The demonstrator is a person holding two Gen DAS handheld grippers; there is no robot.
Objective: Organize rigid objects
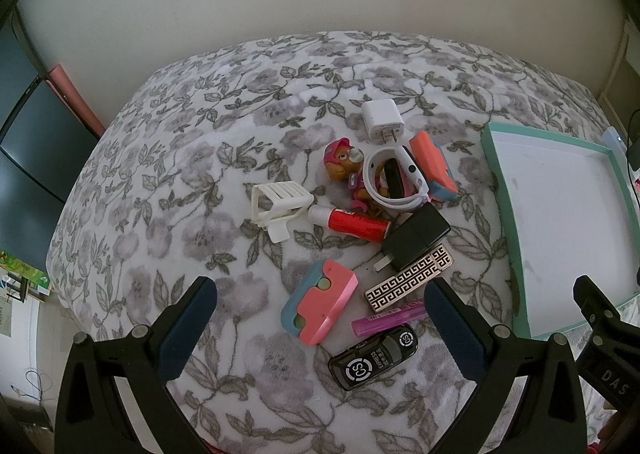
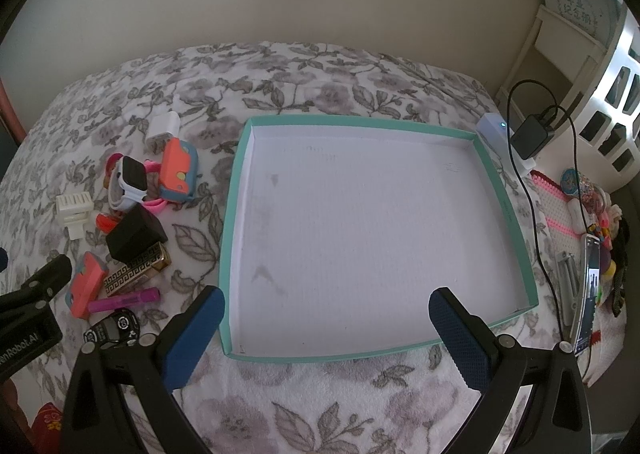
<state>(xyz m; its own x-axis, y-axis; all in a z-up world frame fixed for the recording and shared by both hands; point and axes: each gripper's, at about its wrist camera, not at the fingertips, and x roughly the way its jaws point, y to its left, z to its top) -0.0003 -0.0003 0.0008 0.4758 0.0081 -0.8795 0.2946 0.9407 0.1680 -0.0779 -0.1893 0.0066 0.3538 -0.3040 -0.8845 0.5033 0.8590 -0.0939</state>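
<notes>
Straight ahead of the wide-open, empty left gripper (image 1: 320, 318) lay the pile, the pink-and-blue toy (image 1: 318, 300) nearest between its fingers, long axis slanting up to the right, the black toy car (image 1: 374, 356) just right of it. Seen from the right gripper (image 2: 326, 328), likewise open and empty, the teal-rimmed tray (image 2: 230, 254) sat directly ahead with nothing in it, the pile off to the left, nearer the left gripper.

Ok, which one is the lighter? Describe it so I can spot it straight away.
Start at the teal-rimmed tray on the floral blanket and look to the pile of small items on its left. At the near end, beside the black charger, lies the lighter: a flat metallic bar, the only item with a black-and-gold maze pattern.
</notes>
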